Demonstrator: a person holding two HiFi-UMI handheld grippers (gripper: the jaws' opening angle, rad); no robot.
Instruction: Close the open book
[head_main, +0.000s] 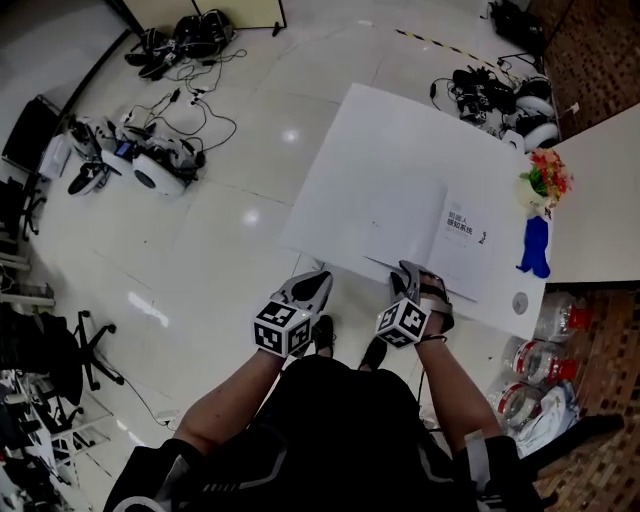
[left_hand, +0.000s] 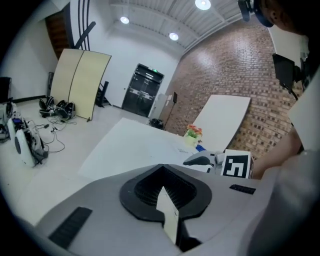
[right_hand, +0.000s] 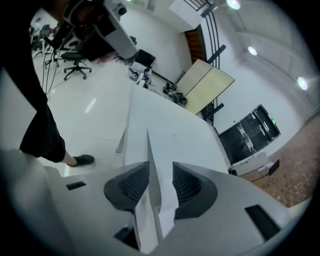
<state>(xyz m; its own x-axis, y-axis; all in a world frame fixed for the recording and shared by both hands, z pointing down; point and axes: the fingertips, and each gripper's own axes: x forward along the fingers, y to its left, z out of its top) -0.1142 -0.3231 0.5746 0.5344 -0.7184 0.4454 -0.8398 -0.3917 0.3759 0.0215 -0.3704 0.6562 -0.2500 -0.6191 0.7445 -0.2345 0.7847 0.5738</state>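
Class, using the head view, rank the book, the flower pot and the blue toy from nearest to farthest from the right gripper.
1. Book, right at the right gripper.
2. Blue toy, farther right.
3. Flower pot, beyond the toy.

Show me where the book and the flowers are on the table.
book (head_main: 455, 245), head view, the blank part of its top face.
flowers (head_main: 548, 178), head view, the blossoms.

Plenty of room over the table: its left half and far end lie bare. The squeeze is on the right, where a flower pot and a blue object stand at the edge, just beside the book and close to the neighbouring table.
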